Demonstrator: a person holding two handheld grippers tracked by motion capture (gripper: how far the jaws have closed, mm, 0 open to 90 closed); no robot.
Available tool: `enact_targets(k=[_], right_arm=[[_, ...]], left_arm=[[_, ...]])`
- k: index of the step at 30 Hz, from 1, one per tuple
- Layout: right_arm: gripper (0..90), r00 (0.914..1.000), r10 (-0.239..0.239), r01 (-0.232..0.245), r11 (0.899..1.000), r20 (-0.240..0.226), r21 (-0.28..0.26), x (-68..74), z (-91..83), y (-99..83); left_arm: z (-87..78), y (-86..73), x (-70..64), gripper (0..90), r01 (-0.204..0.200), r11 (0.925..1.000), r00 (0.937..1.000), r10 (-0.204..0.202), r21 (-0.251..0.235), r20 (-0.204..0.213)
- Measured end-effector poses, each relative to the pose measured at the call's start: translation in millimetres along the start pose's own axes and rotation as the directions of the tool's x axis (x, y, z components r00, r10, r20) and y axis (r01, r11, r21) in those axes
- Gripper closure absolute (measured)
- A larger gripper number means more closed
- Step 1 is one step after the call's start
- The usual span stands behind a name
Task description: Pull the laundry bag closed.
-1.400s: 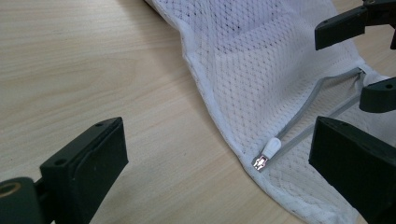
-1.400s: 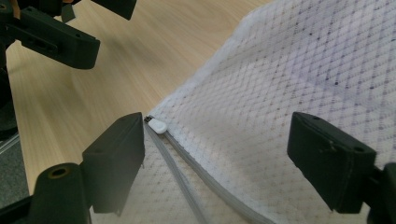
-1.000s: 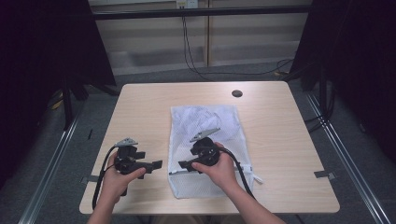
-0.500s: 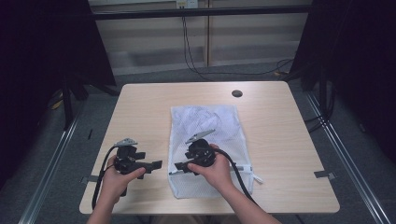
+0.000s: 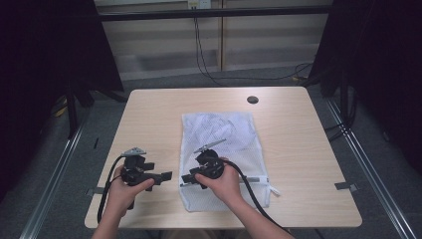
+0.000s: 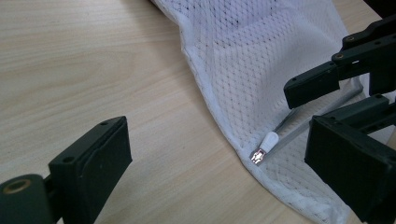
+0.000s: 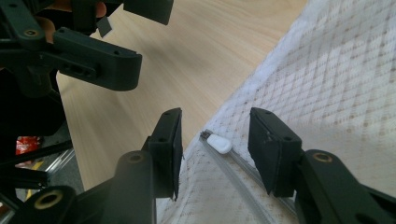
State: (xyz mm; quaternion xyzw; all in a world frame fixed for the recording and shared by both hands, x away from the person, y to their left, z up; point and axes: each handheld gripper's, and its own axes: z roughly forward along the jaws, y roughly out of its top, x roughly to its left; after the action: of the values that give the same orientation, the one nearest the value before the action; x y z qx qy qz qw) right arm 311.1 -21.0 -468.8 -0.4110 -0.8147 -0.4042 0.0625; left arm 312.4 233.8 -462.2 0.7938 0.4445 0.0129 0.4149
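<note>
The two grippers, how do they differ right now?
The right gripper hangs over the white mesh laundry bag, jaws either side of its zipper pull; the left gripper is over bare table beside the bag. The left's jaws gape wider. Both are open, holding nothing.

Pale wood-grain worktop (image 5: 149, 114). White mesh bag (image 5: 219, 132) at centre, honeycomb weave (darker speckles toward its far end), grey zip tape along the near edge, white zipper pull (image 7: 218, 143). Black left gripper (image 5: 164, 177), black right gripper (image 5: 185, 179). Small dark disc (image 5: 253, 99) far right.
</note>
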Motion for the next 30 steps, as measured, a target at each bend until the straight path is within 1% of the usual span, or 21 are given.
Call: enact_targets(k=[1, 2, 6, 9, 11, 12, 14, 15, 16, 20, 21, 23, 24, 25, 28, 29, 30], right_arm=[[58.6, 1.0, 0.009, -0.009, 1.0, -0.002, 0.005, 0.1, 1.0, -0.2], [59.7, 0.9993, 0.037, -0.037, 0.999, -0.008, 0.02, 0.6, 3.0, -0.8], [62.5, 0.9993, 0.038, -0.038, 0.999, 0.0, 0.036, 0.6, 6.3, -1.3], [64.3, 0.9984, 0.057, -0.057, 0.997, 0.0, 0.056, 0.8, 8.8, -1.7], [65.0, 0.9984, 0.056, -0.056, 0.997, 0.002, 0.059, -0.2, 10.5, -1.8], [65.3, 0.9974, 0.072, -0.073, 0.995, 0.003, 0.063, 0.1, 11.2, -1.8], [65.6, 0.9978, 0.066, -0.066, 0.996, 0.003, 0.06, -0.5, 12.0, -1.8], [65.7, 0.9975, 0.07, -0.07, 0.995, 0.005, 0.07, -0.7, 12.0, -1.8], [65.8, 0.9969, 0.079, -0.079, 0.994, 0.007, 0.072, -0.6, 12.6, -1.8], [66.0, 0.9962, 0.087, -0.087, 0.993, 0.006, 0.075, -1.0, 14.9, -2.1], [66.1, 0.9968, 0.08, -0.08, 0.994, 0.004, 0.074, -1.6, 15.8, -2.2], [66.7, 0.996, 0.089, -0.089, 0.993, 0.001, 0.077, -1.3, 16.9, -2.3], [66.7, 0.9963, 0.086, -0.086, 0.993, 0.0, 0.078, -1.6, 17.7, -2.7], [66.6, 0.9952, 0.098, -0.097, 0.992, -0.002, 0.079, -0.9, 18.1, -2.5], [66.2, 0.9954, 0.095, -0.095, 0.992, -0.004, 0.084, -0.7, 20.2, -2.7], [66.7, 0.9949, 0.101, -0.1, 0.991, -0.006, 0.085, -0.4, 21.2, -3.0], [67.6, 0.9954, 0.095, -0.095, 0.991, -0.004, 0.091, -0.5, 22.0, -3.1]], left_arm=[[0.0, 0.0, 0.2, 6.7, -0.003, 1.0, 1.0, 0.003, 0.0, -0.003], [-0.1, 0.0, 0.3, 6.7, -0.003, 1.0, 1.0, 0.003, 0.0, -0.001], [-0.6, 0.0, 0.9, 6.7, 0.006, 1.0, 1.0, -0.006, 0.0, 0.004], [-0.8, -0.1, 1.6, 6.9, 0.009, 1.0, 1.0, -0.009, -0.001, 0.005], [-1.1, 0.0, 2.4, 6.9, 0.009, 1.0, 0.9999, -0.009, -0.002, 0.007], [-1.1, 0.0, 2.5, 7.0, 0.01, 0.9999, 0.9999, -0.01, -0.003, 0.005], [-1.7, 0.2, 3.4, 7.0, 0.006, 1.0, 1.0, -0.006, 0.001, 0.007], [-1.8, 0.2, 3.6, 7.0, 0.006, 1.0, 0.9999, -0.006, 0.001, 0.008], [-1.7, 0.3, 3.6, 7.0, 0.007, 1.0, 0.9999, -0.007, 0.001, 0.009], [-0.8, 0.0, 3.2, 7.0, 0.011, 0.9999, 0.9999, -0.011, 0.002, 0.007], [-0.5, -0.1, 3.2, 7.0, 0.01, 0.9999, 0.9999, -0.01, 0.003, 0.006], [-0.4, -0.2, 3.4, 7.0, 0.005, 0.9999, 0.9999, -0.005, 0.009, 0.009], [-0.3, -0.2, 3.5, 7.0, 0.005, 0.9999, 1.0, -0.005, 0.009, 0.006], [-0.1, -0.3, 3.5, 7.0, 0.006, 0.9999, 1.0, -0.007, 0.009, 0.007], [0.0, -0.3, 3.8, 7.1, 0.008, 0.9999, 0.9999, -0.008, 0.01, 0.009], [-0.1, -0.3, 3.9, 7.1, 0.007, 0.9999, 0.9999, -0.007, 0.011, 0.008], [-0.2, -0.3, 4.0, 7.2, 0.007, 0.9999, 0.9999, -0.007, 0.011, 0.008]])
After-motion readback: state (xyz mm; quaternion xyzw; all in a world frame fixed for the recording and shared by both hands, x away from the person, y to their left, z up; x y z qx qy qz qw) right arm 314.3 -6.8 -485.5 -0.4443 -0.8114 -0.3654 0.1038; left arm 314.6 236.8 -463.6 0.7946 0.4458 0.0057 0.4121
